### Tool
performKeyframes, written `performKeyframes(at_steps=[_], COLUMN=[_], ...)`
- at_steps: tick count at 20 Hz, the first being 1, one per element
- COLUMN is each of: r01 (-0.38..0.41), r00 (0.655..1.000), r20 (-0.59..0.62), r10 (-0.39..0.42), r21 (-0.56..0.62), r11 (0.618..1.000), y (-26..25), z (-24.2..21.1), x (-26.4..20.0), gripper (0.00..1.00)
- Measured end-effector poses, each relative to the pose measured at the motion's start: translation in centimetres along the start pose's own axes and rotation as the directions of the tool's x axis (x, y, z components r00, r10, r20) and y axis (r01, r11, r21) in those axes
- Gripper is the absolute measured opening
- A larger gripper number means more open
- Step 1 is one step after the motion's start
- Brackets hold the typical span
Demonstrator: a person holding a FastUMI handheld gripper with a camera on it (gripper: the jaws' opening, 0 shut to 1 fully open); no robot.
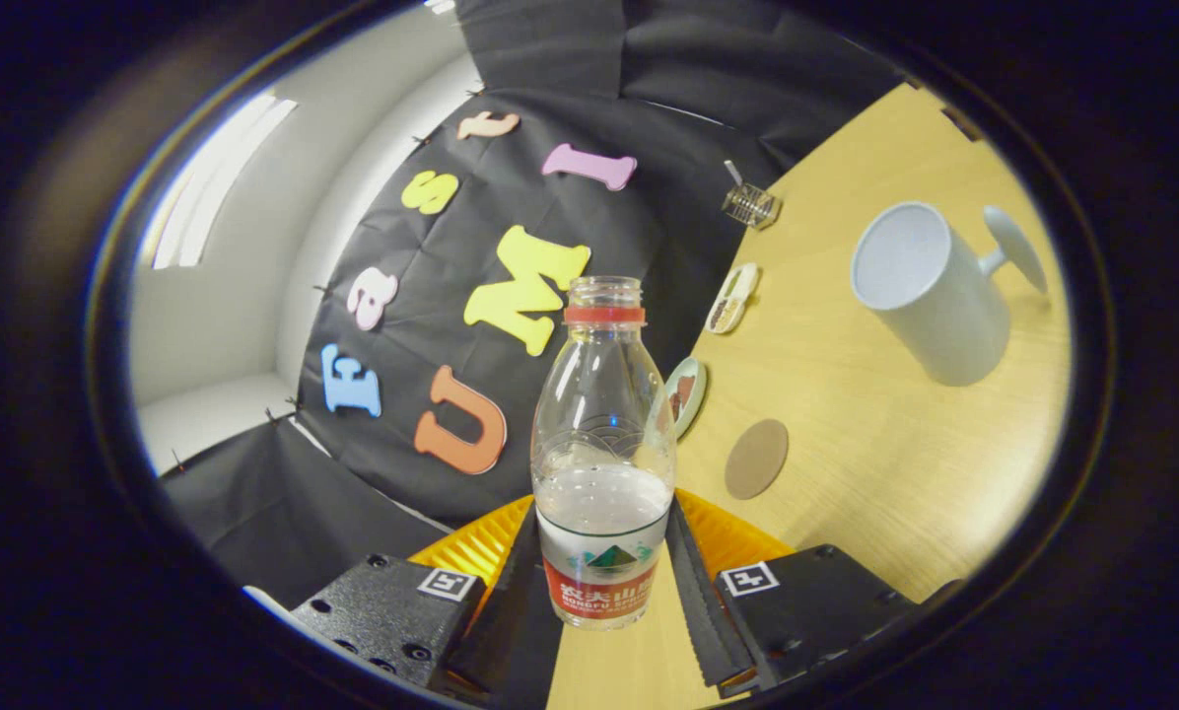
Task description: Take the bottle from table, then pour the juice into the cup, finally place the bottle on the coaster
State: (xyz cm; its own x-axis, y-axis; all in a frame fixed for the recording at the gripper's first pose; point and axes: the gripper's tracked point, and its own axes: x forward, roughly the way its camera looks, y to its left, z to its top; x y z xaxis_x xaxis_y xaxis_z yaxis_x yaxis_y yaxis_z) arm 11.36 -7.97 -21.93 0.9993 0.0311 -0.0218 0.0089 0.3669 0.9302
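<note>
Gripper (604,567) clamped on bottle (603,463), both fingers (516,602) pressed against the lower labelled body from either side. Bottle clear plastic, uncapped, red ring at the neck, partly filled with clear liquid up to just above the label. Held between the fingers, whole view tilted, so table (875,463) ran up slantwise beyond the bottle. Cup (930,291) sat well beyond the fingers on the wood top, open mouth visible, handle on the far side. Round brown coaster (756,458) lay flat just past the bottle, between it and the cup, apart from both. Two small dishes (685,392) near the table's far edge by the black cloth wall. Small wire object (750,204) further along that edge.
</note>
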Motion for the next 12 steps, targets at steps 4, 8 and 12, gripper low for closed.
performKeyframes(at_steps=[4,8,12], r01=[0.033,0.026,0.027], r00=[0.999,0.998,0.996], r20=[0.032,0.044,0.067], r10=[-0.039,-0.042,-0.058], r21=[0.18,0.305,0.394], r11=[0.983,0.952,0.919], y=[-2.0,-2.7,-2.8], z=[0.8,0.8,1.0], x=[-0.2,-0.4,-0.7], gripper=[0.75,0.75,0.75])
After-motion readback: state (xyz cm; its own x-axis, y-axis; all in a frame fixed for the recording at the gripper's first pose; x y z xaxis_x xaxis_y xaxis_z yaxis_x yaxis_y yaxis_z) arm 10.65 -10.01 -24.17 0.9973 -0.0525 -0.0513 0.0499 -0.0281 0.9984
